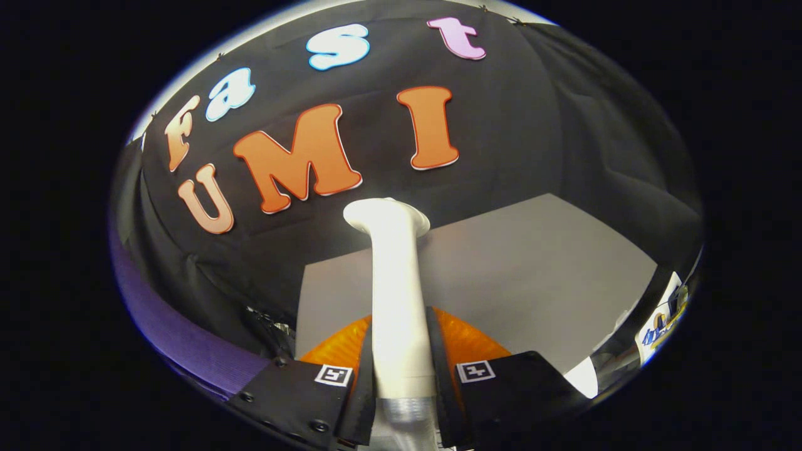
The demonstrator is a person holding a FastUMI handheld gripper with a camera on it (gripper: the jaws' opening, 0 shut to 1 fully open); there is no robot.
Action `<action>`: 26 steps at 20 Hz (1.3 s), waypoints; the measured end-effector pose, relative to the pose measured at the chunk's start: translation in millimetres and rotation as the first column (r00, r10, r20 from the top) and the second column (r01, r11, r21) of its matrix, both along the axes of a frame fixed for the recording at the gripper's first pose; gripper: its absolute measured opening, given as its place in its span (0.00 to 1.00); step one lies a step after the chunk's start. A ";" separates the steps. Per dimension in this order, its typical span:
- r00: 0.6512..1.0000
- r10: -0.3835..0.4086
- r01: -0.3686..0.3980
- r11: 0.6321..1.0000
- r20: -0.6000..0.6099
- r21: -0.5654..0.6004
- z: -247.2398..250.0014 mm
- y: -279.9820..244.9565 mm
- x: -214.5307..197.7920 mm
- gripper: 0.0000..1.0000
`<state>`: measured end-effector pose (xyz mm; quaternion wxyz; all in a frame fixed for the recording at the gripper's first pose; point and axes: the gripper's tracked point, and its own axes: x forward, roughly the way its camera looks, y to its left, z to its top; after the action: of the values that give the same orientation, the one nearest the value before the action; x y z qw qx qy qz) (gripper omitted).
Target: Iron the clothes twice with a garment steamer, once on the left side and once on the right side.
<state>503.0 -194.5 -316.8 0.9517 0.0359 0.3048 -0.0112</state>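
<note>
Gripper view: the garment steamer [398, 294] stands straight up between the fingers, its white handle rising toward twelve o'clock and flaring into the head up top.
Gripper: the gripper [401, 376] is clamped on the steamer's handle, and both black fingers [358, 388] press its sides, one from nine o'clock, one from three.
Step in hand: by my read, the steamer is carried, lifted off the grey table [532, 275], and no pass is under way, since the head touches nothing.
Clothes: a purple fabric [182, 332] lies at about eight o'clock of the fingers, off the table's near corner; whether it is the garment to iron, I cannot tell.
Next move: it calls for swinging the head round to face the cloth, then one stroke down each side, left and right.
Writing: square black-and-white markers [333, 374] sit on both fingers, patterns rather than words; a printed label [661, 319] at four o'clock is too small to read.
Orange: ridged orange parts [467, 341] flank the handle just behind the fingers.
</note>
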 end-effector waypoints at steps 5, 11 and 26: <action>0.990 0.019 -0.023 0.999 0.142 0.027 80.6 23.5 -60.6 0.47; 0.953 -0.017 0.009 1.000 0.302 0.029 163.8 54.0 -157.7 0.47; 0.877 -0.044 0.040 0.999 0.479 0.019 238.1 203.8 -377.1 0.46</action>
<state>125.9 9.3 -78.7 0.9969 0.0482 0.0590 -0.0211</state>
